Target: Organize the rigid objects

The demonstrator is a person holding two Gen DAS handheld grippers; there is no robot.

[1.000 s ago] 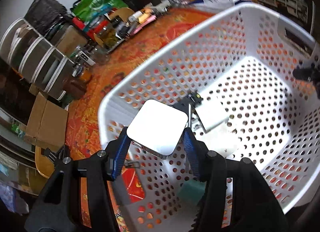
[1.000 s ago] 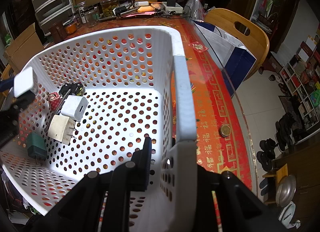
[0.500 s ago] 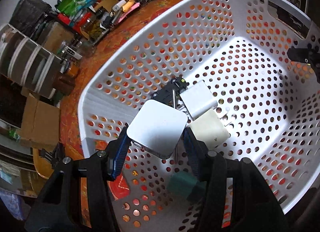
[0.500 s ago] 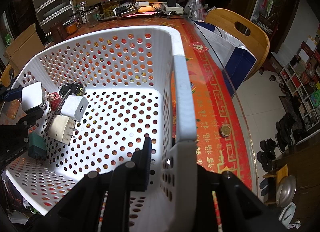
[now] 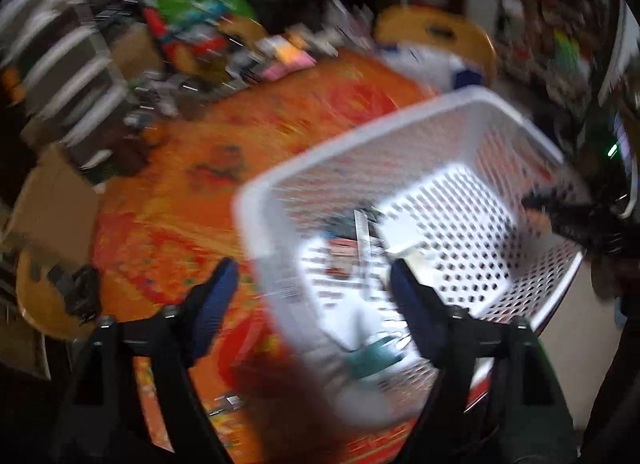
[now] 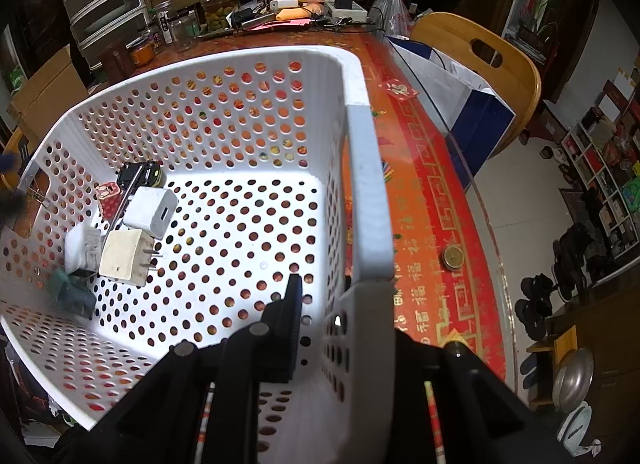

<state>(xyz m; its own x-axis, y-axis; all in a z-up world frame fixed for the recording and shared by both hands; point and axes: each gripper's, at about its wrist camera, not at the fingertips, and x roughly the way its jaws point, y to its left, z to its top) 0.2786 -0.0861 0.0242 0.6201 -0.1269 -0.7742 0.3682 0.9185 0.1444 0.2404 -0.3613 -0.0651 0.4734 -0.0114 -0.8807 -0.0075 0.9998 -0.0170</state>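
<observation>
White perforated plastic basket [image 6: 256,112] sits on the orange-red patterned worktop [image 6: 424,200], biggest thing here & the biggest risk. Right gripper [image 6: 320,328] has its fingers clenched on the near rim wall, one finger inside, the other hidden outside. If that hold twists or lifts, the whole basket could tip or slide w/ everything in it.

Left gripper [image 5: 312,288] fingers have just been opening & stand wide, nothing between them. That view is badly blurred. One blue finger [image 5: 212,296] hangs over the worktop outside the basket, the other over the inside, so the corner rim lies between them; a careless swing could clip it & jolt the load.

Contents are bunched at the left side of the basket floor:
- cream square plug adapter [image 6: 128,256], prongs pointing toward the open floor, could snag a hole
- white square charger block w/ port [image 6: 150,212], leaning on its neighbours, may topple
- white flat square block [image 6: 82,250], blurred, resting tilted vs the cream one
- dark green small block [image 6: 74,296], blurred
- black & yellow small device [image 6: 140,176]
- red patterned small box [image 6: 108,200]
</observation>
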